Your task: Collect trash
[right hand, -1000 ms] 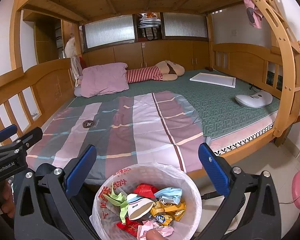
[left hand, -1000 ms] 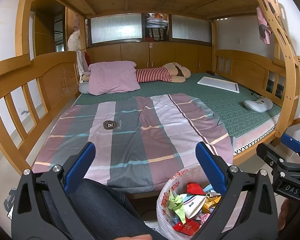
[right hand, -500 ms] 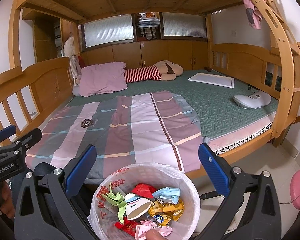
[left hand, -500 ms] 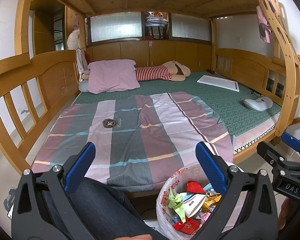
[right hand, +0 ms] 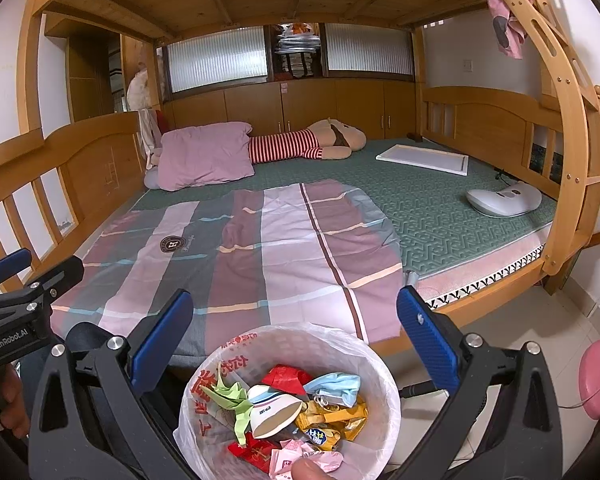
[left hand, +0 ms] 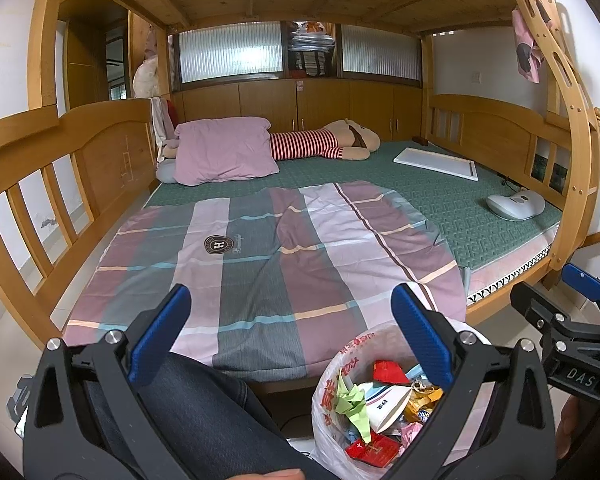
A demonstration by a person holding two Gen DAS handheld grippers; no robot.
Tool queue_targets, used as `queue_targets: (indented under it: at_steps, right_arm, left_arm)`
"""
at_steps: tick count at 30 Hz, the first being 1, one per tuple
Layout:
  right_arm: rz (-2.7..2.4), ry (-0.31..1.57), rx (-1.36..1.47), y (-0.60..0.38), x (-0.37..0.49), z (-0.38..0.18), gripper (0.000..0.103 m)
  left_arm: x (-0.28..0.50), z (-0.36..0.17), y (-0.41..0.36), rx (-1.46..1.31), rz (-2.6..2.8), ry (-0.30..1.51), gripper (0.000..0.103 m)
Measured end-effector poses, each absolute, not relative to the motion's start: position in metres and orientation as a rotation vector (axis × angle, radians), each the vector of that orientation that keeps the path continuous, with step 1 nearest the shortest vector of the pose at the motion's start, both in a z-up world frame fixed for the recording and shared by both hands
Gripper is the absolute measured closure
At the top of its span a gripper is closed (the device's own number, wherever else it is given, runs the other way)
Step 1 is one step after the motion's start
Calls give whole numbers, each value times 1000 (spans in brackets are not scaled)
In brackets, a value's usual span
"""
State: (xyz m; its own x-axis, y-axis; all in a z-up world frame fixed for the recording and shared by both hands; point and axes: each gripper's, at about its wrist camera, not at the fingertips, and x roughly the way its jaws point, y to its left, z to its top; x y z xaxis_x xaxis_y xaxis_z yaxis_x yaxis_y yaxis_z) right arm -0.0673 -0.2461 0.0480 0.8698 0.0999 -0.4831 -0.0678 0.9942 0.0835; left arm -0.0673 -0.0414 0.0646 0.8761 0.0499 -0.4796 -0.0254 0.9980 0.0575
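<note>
A white bin lined with a plastic bag (right hand: 364,344) stands on the floor at the bed's foot; it also shows in the left wrist view (left hand: 332,380). It holds trash: green folded paper (right hand: 232,396), a paper cup (right hand: 276,412), a red wrapper (right hand: 284,376), a blue mask (right hand: 336,386) and yellow snack packets (right hand: 336,416). My right gripper (right hand: 292,320) is open and empty just above the bin. My left gripper (left hand: 288,320) is open and empty, to the left of the bin, over a jeans-clad leg (left hand: 204,412).
A striped blanket (left hand: 268,248) lies on the green mattress (left hand: 440,196). A pink pillow (left hand: 224,152), a striped plush (left hand: 320,146), a white board (left hand: 436,162) and a white device (left hand: 516,206) lie on the bed. Wooden rails (left hand: 60,176) flank it. A pink object (right hand: 596,384) lies on the floor.
Almost nothing has moved; the right wrist view has shifted very slightly. Both grippers stay open and empty.
</note>
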Motion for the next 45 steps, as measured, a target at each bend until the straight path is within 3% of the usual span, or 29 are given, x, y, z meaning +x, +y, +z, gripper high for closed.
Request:
queue_targets:
  at_steps: [45]
  right_arm:
    - [87, 517, 65, -252, -67, 46, 3]
  left_arm:
    - [-70, 60, -42, 64, 20, 492, 3]
